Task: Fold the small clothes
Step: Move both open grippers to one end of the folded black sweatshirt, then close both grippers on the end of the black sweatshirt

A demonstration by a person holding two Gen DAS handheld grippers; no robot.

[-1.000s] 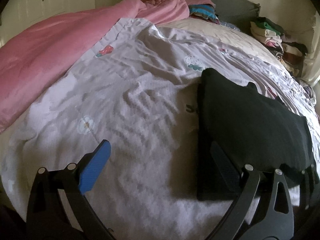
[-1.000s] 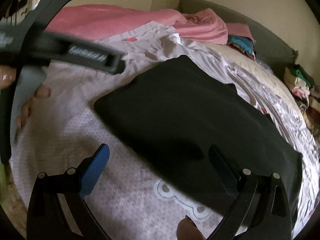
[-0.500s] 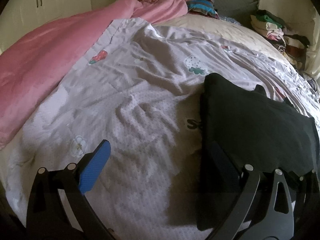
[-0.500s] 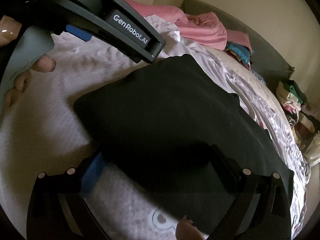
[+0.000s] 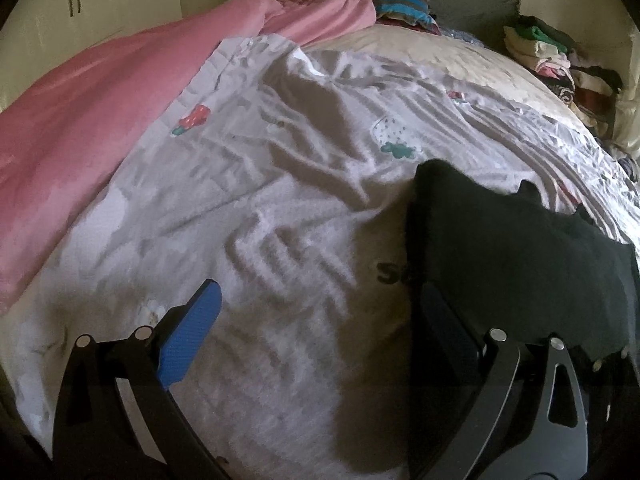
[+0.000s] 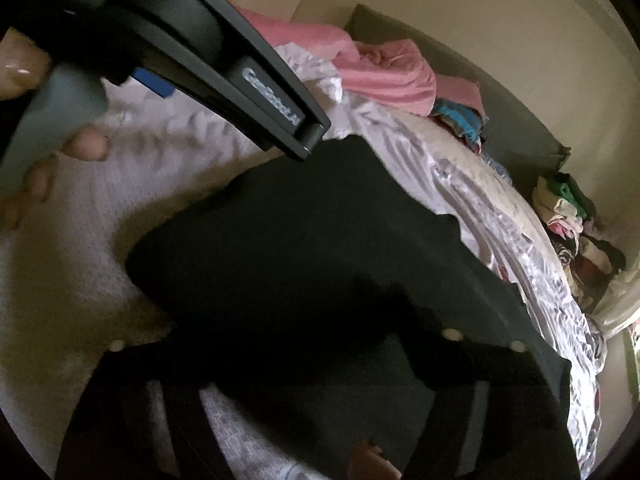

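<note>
While the left gripper (image 5: pixel 316 320) gapes over the sheet (image 5: pixel 280 220), the right gripper (image 6: pixel 288 344) spreads astride the black garment (image 6: pixel 320 240).

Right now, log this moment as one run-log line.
left tool: open, beside black garment | right tool: low over garment, state unclear | garment: flat on printed sheet | fold: pending

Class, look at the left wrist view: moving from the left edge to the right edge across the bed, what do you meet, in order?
pink blanket → grey printed sheet → black garment → pile of clothes
</note>
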